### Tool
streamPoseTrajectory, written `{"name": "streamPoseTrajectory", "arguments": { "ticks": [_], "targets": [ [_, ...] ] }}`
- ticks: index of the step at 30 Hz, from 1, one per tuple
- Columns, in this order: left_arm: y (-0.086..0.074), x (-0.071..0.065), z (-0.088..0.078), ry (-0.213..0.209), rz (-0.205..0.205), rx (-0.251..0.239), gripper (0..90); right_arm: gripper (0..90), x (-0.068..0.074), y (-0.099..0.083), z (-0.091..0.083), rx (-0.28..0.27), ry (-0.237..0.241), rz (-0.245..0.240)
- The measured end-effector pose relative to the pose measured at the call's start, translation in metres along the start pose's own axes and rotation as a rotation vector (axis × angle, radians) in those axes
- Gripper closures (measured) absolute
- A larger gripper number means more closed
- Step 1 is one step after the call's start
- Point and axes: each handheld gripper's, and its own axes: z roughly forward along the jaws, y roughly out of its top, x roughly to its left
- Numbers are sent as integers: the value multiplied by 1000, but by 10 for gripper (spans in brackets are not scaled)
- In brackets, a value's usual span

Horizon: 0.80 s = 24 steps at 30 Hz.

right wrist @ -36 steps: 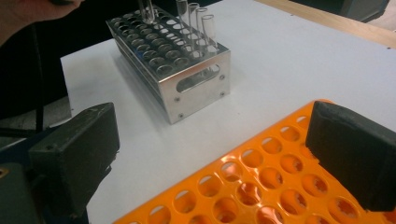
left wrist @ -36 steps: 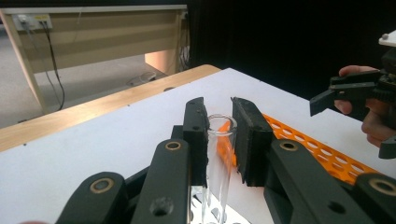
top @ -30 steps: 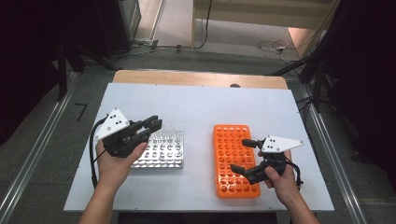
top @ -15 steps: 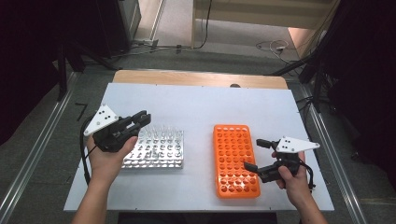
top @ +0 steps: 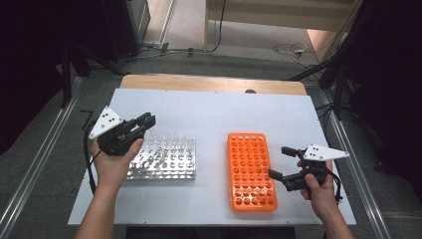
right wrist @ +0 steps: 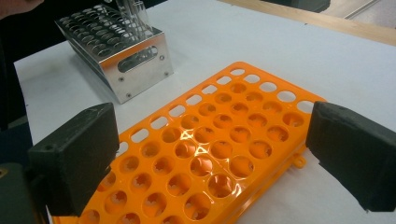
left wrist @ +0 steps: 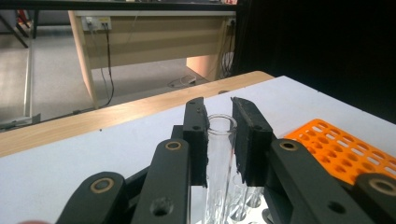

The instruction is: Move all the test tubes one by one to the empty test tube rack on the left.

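Observation:
My left gripper (top: 148, 119) hangs over the rear left corner of a silver metal rack (top: 164, 162) that holds several clear tubes (top: 171, 140). In the left gripper view its jaws (left wrist: 218, 102) are shut on one upright clear test tube (left wrist: 219, 154). That tube's lower end runs down among the other tubes, and whether it still sits in the rack (left wrist: 252, 203) is hidden. My right gripper (top: 277, 161) stands open at the right edge of an empty orange rack (top: 250, 169). In the right gripper view the pads (right wrist: 215, 154) stand wide apart above that rack (right wrist: 243, 107).
Both racks lie on a white table (top: 209, 114) with a wooden strip (top: 209, 83) along its far edge. The metal rack (right wrist: 135, 60) with its tubes (right wrist: 133, 18) lies beyond the orange one in the right gripper view. Floor rails and cables surround the table.
My left hand has shifted left and slightly back, from over the metal rack's middle to its rear left corner. My right hand has slid right, off the orange rack toward its right edge.

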Motion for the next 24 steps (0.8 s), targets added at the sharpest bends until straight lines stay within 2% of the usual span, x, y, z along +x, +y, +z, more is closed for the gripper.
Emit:
{"name": "streamPoseTrajectory", "arguments": {
  "ticks": [9, 24],
  "targets": [
    [-13, 6, 9, 32, -21, -1, 749, 13, 0, 0, 0, 0, -2, 1],
    [-24, 5, 20, 26, -24, 45, 749, 14, 0, 0, 0, 0, -5, 0]
  ]
}}
